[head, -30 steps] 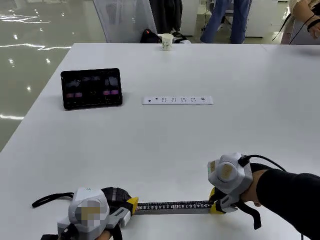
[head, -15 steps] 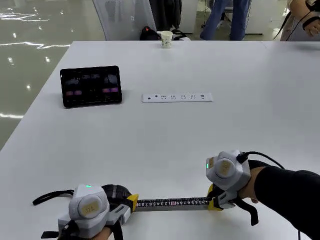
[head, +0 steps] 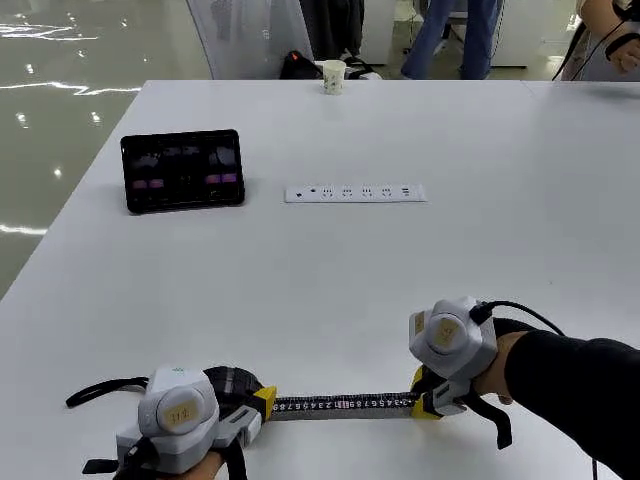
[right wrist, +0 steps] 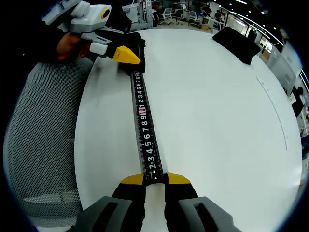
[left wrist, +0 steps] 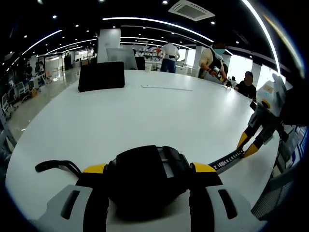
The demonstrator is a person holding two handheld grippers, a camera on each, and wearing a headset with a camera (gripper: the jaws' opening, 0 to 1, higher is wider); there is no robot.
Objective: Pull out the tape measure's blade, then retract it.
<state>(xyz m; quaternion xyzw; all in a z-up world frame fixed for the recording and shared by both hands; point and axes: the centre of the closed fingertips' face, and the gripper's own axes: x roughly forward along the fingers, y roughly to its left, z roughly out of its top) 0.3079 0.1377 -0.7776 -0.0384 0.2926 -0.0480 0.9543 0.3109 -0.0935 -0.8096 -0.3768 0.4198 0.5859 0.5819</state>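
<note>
Clamping the tape measure case [head: 232, 384] near the surface's [head: 330, 280] front edge, my left fingers [left wrist: 94, 170] are closed around it. Its blade [right wrist: 144, 125] lies flat along the 9-to-3 o'clock line, with numerals 2 to 9 and a red 10 legible but no brand readable. My right fingers [right wrist: 131, 180] pinch the blade's tip; retracting means travelling toward 9 o'clock.

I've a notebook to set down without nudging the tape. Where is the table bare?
Bare: the wide stretch between the power strip and the blade, and the right side of the table past the strip. Crowded: the near edge, where the left gripper clamps the tape measure case and the right gripper pinches the blade's end.
</note>
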